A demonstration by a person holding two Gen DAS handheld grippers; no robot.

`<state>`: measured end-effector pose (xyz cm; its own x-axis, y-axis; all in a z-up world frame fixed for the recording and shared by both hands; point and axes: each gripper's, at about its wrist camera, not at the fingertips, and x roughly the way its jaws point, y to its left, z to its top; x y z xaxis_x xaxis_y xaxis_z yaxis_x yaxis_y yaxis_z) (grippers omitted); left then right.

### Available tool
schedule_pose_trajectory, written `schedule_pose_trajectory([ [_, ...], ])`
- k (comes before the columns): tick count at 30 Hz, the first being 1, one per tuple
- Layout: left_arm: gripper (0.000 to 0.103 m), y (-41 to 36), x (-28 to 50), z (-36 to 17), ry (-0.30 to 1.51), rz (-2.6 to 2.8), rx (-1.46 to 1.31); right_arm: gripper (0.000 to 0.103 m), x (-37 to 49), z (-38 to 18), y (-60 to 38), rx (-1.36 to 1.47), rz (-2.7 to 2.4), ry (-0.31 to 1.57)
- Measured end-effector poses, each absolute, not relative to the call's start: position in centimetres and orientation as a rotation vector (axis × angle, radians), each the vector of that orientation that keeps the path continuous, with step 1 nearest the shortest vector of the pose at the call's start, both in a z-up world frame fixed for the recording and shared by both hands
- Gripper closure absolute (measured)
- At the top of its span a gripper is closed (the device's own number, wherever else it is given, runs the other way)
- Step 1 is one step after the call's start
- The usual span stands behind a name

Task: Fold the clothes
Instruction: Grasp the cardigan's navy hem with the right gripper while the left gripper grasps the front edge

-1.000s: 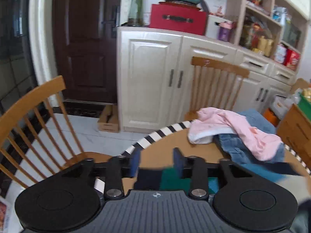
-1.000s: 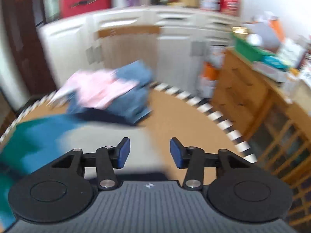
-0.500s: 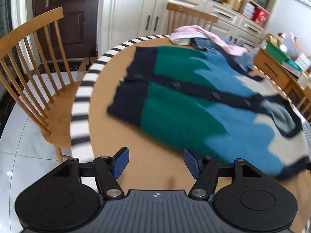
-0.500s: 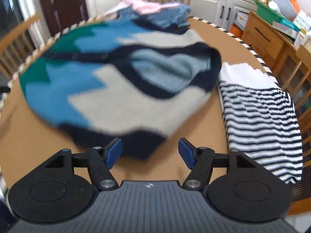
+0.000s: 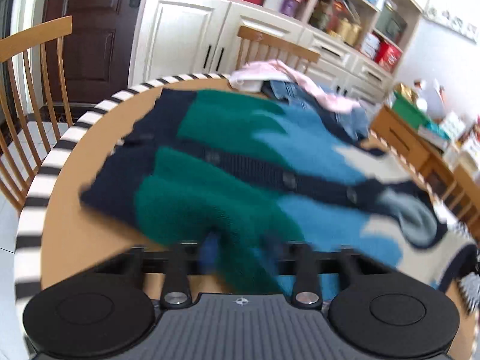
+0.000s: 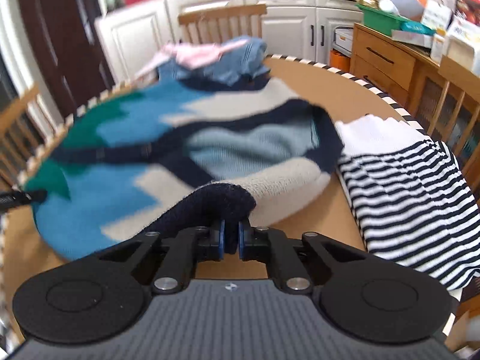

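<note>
now right tool (image 6: 229, 238) pinching fuzzy knit cardigan (image 6: 126, 162)

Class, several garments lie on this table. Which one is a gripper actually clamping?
The colour-block cardigan: the right gripper pinches its navy edge. The striped top and the pink-and-denim pile lie untouched.

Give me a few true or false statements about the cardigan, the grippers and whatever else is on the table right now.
1. The right gripper is shut on the cardigan's navy edge. True.
2. The striped top lies on the cardigan. False: it lies beside it on the table.
3. The cardigan is folded in half. False: it lies mostly spread out, buttoned.
4. A pink garment tops the jeans. True.
</note>
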<state>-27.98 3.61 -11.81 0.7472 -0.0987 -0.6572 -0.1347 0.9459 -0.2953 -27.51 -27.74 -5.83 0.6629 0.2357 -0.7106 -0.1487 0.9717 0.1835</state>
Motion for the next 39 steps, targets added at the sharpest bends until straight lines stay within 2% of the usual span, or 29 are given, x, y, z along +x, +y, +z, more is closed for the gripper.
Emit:
schedule_pose_trajectory([
  [3,0.095,4.4,-26.3,-10.0,0.681,0.016,-0.368,0.096,-27.1,-3.0,-28.9,0.159,0.218,0.751],
  [8,0.095,4.1,-21.0,-5.6,0.642,-0.002,-0.305,0.096,-24.9,1.9,-30.5,0.181,0.251,0.681],
  [9,0.092,3.8,-18.7,-5.4,0.679,-0.001,-0.301,0.096,-23.5,2.1,-30.3,0.141,0.24,0.681],
  [10,0.081,3.8,-16.4,-5.7,0.726,0.007,-0.319,0.096,-21.8,1.9,-30.0,0.102,0.222,0.693],
  [12,0.068,3.8,-12.5,-6.5,0.822,0.04,-0.322,0.096,-18.1,0.4,-29.7,0.078,0.175,0.752],
  [13,0.067,3.8,-10.8,-7.0,0.87,0.063,-0.307,0.096,-16.5,-0.7,-29.5,0.083,0.157,0.786],
  [15,0.065,4.2,-10.7,-7.0,0.885,0.07,-0.24,0.096,-14.4,-2.8,-29.1,0.075,0.143,0.842],
  [18,0.04,5.8,-13.0,-6.7,0.873,0.042,-0.188,0.096,-13.3,-5.0,-28.5,0.07,0.144,0.891],
  [19,0.035,6.6,-14.2,-6.7,0.87,0.032,-0.182,0.096,-13.4,-5.5,-28.4,0.064,0.142,0.897],
  [22,0.034,9.4,-17.3,-7.5,0.883,0.009,-0.17,0.095,-14.1,-6.7,-28.2,0.057,0.14,0.916],
  [28,0.044,12.6,-21.1,-10.3,0.86,-0.051,-0.058,0.093,-15.1,-7.4,-28.1,0.041,0.148,0.954],
  [33,0.046,11.9,-20.4,-12.0,0.813,-0.175,0.13,0.091,-15.2,-7.5,-27.5,0.038,0.143,0.973],
  [35,0.052,11.5,-19.3,-12.8,0.818,-0.24,0.178,0.09,-15.2,-7.5,-27.4,0.04,0.134,0.977],
  [36,0.058,11.6,-18.8,-13.0,0.815,-0.262,0.174,0.09,-15.3,-7.5,-27.4,0.039,0.131,0.979],
  [38,0.089,12.0,-17.7,-13.3,0.815,-0.3,0.127,0.09,-15.4,-7.4,-27.3,0.041,0.126,0.98],
  [39,0.097,12.6,-17.2,-13.0,0.835,-0.319,0.064,0.09,-15.5,-7.2,-27.3,0.044,0.124,0.98],
])
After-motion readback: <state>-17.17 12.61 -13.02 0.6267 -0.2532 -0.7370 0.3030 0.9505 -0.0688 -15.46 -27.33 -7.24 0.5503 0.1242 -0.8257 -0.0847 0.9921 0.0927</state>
